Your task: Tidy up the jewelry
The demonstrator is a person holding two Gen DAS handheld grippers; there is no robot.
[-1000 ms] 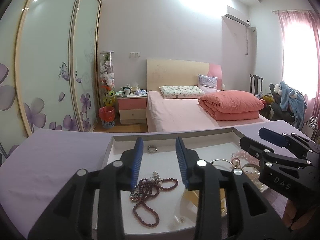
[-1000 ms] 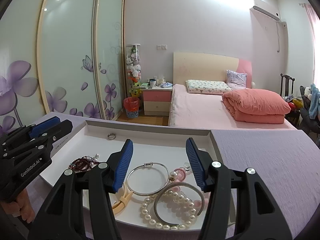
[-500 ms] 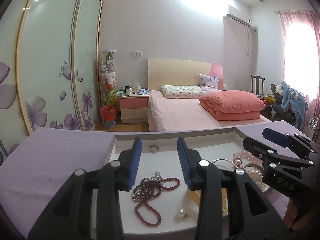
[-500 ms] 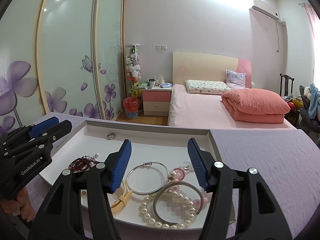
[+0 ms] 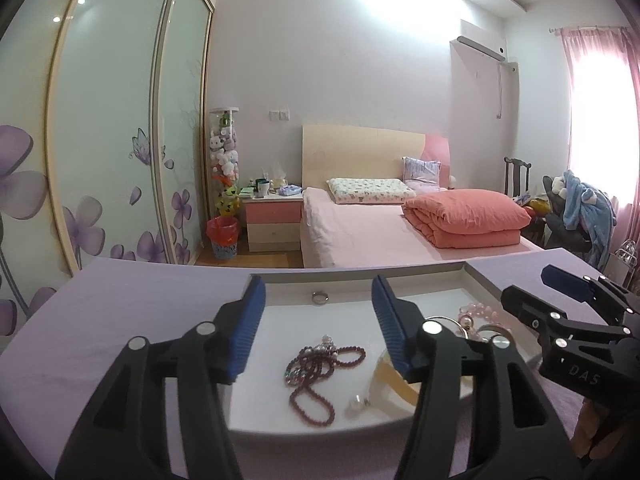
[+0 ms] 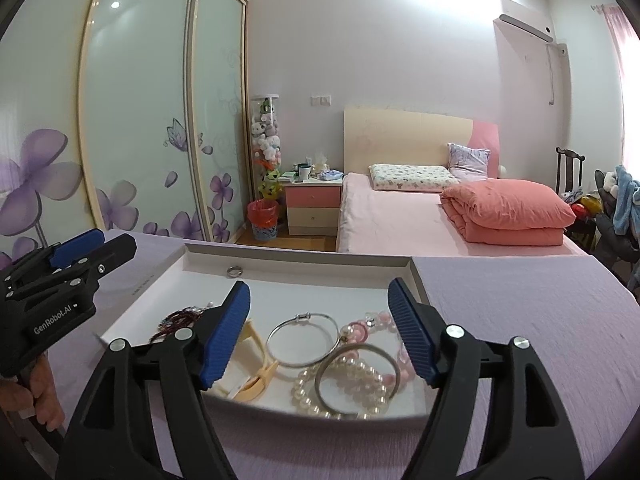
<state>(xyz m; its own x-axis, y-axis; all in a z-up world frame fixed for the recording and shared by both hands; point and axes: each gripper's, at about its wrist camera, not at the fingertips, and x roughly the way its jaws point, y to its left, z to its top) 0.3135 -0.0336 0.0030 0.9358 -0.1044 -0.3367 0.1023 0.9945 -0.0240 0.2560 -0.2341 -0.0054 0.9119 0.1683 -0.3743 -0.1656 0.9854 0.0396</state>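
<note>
Both tools' jaws just opened—empty—over tray [image 6: 416,276].

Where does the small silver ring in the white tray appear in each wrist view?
Left wrist: the silver ring lies near the tray's far wall, between the open left gripper's fingers.
Right wrist: the ring lies at the far wall, upper left of the tray.
Shared landmark: the dark red bead necklace.

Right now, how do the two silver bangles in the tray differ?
The thin silver bangle has a clasp at its top and lies flat on the tray floor; the thicker silver bangle shows no clasp and rests on the pearl bracelet. The thin one sits further back. Both are round and overlap slightly.
</note>
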